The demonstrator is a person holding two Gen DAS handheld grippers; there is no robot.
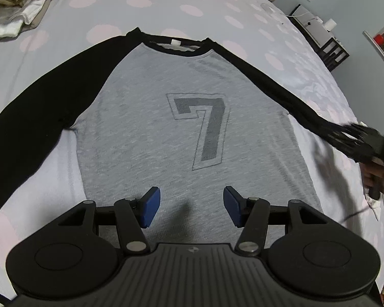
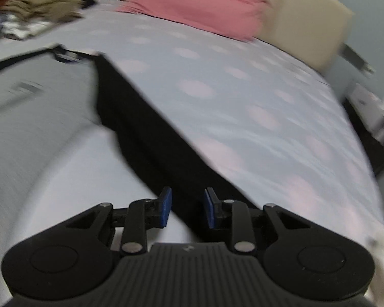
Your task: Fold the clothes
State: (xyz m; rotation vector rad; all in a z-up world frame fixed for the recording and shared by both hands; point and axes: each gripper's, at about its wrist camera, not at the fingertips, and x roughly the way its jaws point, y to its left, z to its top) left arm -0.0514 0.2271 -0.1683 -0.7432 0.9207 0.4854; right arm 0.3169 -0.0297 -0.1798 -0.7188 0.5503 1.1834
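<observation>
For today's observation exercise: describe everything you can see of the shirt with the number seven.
The shirt is a grey marled knit with black raglan sleeves, a black neckband and a dark outlined 7 on its chest. It lies flat, front up, on the dotted bedspread, sleeves spread. The right gripper has the blurred right-hand sleeve's end between its pads.

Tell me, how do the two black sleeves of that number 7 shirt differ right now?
The sleeve on the picture's left lies flat and broad on the bed, while the other sleeve looks pulled out thin, its end blurred. No tongs are near the first; the second reaches the right tongs, whose blue pads stand apart around its cloth. Both are black and joined to the same grey shirt.
</observation>
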